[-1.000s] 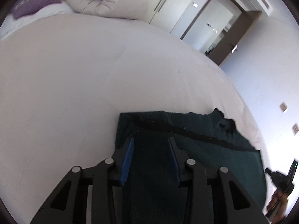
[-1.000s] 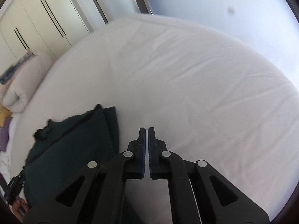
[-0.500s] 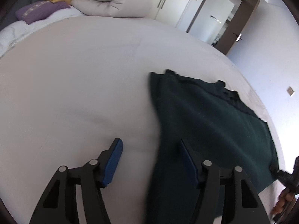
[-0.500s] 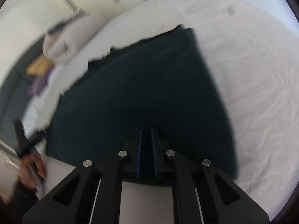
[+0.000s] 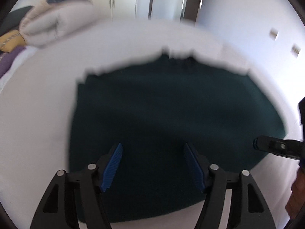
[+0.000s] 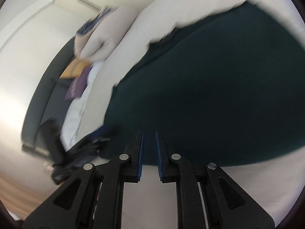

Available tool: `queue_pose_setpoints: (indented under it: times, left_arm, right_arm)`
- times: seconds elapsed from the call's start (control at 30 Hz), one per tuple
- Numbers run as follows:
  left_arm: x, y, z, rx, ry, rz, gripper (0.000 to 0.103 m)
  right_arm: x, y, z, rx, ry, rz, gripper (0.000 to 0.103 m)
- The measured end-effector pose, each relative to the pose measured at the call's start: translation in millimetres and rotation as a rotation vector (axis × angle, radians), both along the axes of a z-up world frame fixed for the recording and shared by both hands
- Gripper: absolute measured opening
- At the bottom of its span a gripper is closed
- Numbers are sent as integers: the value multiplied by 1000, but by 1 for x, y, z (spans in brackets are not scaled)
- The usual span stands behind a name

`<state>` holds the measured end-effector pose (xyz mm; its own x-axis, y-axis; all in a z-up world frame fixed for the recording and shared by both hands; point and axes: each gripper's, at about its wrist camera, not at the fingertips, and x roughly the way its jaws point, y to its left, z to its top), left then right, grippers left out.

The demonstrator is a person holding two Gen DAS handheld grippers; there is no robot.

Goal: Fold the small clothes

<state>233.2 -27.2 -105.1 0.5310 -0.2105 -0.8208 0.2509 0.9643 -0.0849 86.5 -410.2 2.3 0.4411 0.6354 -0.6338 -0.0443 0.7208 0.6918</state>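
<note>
Dark green knit garment [image 5: 171, 118] being seen lying flat on white-sheeted bed [image 5: 38, 114], edges blurred. Left gripper [image 5: 152, 164] being held over garment's near part, blue-padded fingers [image 5: 112, 167] being spread wide and opening, nothing being pinched between them. Right gripper [image 6: 149, 155] being held at garment's near edge, fingers [image 6: 140, 156] opening from narrow gap, nothing being gripped. Right gripper also being glimpsed at right edge of left view. Rolled beige duvet [image 5: 57, 26], yellow cushion [image 5: 10, 42] and purple cushion [image 5: 7, 59] being seen at bed's far end.
</note>
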Motion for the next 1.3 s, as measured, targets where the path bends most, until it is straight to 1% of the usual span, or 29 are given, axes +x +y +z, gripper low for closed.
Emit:
queue_pose_setpoints:
  times: [0.03,0.1,0.17,0.23,0.27,0.37,0.4,0.43,0.53,0.57,0.6,0.63,0.67,0.7,0.73,0.8,0.83,0.97,1.0,1.07,1.17,1.2,1.23,1.27,1.3]
  left_arm:
    - [3,1,-5,7,3,1,72]
    - [3,3,-5,14,-12,-4,72]
    - [2,5,-4,24,-17,-14,73]
    - [0,7,-5,16,-21,-20,73]
    - [2,9,-5,11,-22,-21,73]
    - [8,9,-4,18,-28,-19,73]
    - [7,8,-3,19,-30,-19,73]
    - [-11,5,-4,20,-33,-17,73]
    - [-11,6,-5,18,-37,-19,73]
    - [-10,5,-5,18,-38,-19,73]
    - [-10,6,-5,19,-40,-19,73]
    - [-12,6,-5,20,-42,-19,74]
    - [-11,5,-5,20,-42,-19,74]
    - [-11,6,-4,17,-42,-18,74]
    - [-12,8,-3,13,-41,-16,74]
    - [-11,9,-3,2,-38,-15,74]
    - [-11,10,-2,-2,-36,-14,74]
    - [-10,11,-3,1,-38,-15,75]
    - [-10,10,-4,3,-40,-14,75]
    - [-9,11,-6,1,-42,-15,77]
    - [-9,12,-8,-10,-46,-16,78]
    - [-9,13,-8,-11,-48,-16,78]
    - [-9,13,-8,-12,-50,-17,78]
    - [-10,13,-8,-14,-52,-17,78]
    - [-10,14,-8,-15,-53,-17,78]
  right_arm:
    - [5,14,-14,3,32,21,12]
    - [10,18,-37,-7,94,11,11]
    - [11,-1,-43,62,86,-11,11]
    - [7,-32,-41,55,54,-90,11]
    - [3,-49,-40,51,46,-132,11]
    - [-17,-127,-33,60,39,-344,11]
    - [-19,-142,-29,44,37,-389,11]
    - [-29,-162,-24,16,34,-465,11]
    - [-56,-204,-7,-9,17,-648,12]
    - [-63,-209,-1,-19,6,-682,17]
    - [-68,-210,8,-41,-14,-714,27]
    - [-70,-207,13,-42,-31,-715,34]
    - [-68,-201,18,-33,-52,-704,55]
    - [-69,-191,21,-23,-67,-694,70]
    - [-62,-176,26,-4,-95,-674,72]
    - [-40,-147,37,20,-138,-577,74]
    - [-29,-135,40,24,-144,-529,74]
    - [32,-57,38,66,-150,-316,74]
    - [42,-44,36,77,-147,-290,74]
    - [70,-10,24,112,-119,-239,74]
    - [103,13,2,153,-66,-192,74]
    - [112,19,0,160,-44,-177,74]
    - [123,27,-13,152,-14,-166,74]
    - [134,33,-26,133,5,-167,71]
    - [146,40,-40,118,18,-172,63]
